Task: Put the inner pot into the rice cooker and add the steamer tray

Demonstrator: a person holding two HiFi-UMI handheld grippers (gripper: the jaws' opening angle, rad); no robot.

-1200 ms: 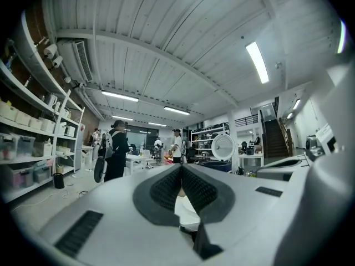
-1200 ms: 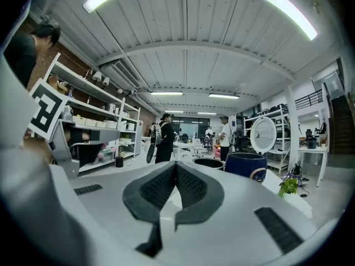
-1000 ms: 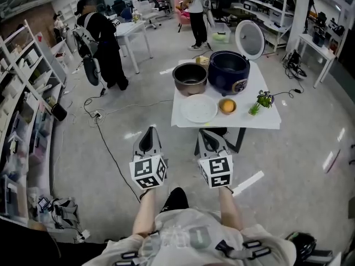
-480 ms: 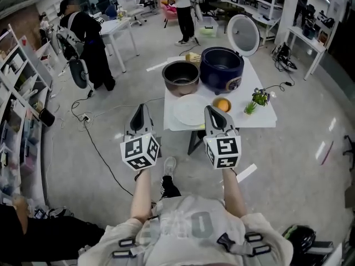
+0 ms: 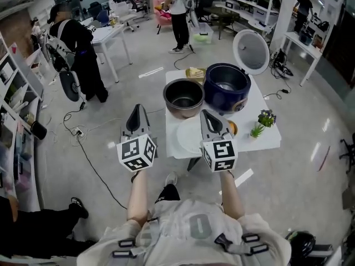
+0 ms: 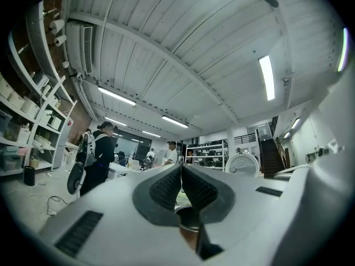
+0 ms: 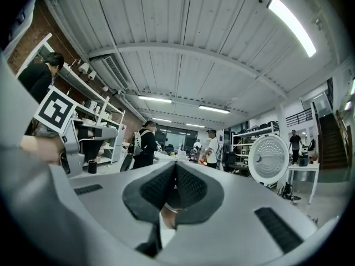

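Note:
The metal inner pot (image 5: 184,97) stands empty at the near left of a white table (image 5: 265,143). Right beside it is the dark blue rice cooker (image 5: 226,87), its round white lid (image 5: 250,43) raised. The white steamer tray (image 5: 187,138) lies flat in front of the pot, partly hidden by my right gripper. My left gripper (image 5: 137,111) hangs over the floor just left of the table, shut and empty. My right gripper (image 5: 206,116) is over the table's front edge, above the tray, shut and empty. Shut jaws fill both gripper views; the lid (image 7: 268,159) shows in the right gripper view.
An orange item (image 5: 233,127) and a small potted plant (image 5: 262,121) sit at the table's right front. A person in black (image 5: 75,43) stands at the back left, another person (image 5: 177,7) farther back. A cable (image 5: 91,165) runs over the floor; shelves (image 5: 14,98) line the left.
Both grippers have travelled forward and risen, still shut. The table now lies much nearer, with my right gripper over its front edge rather than short of it.

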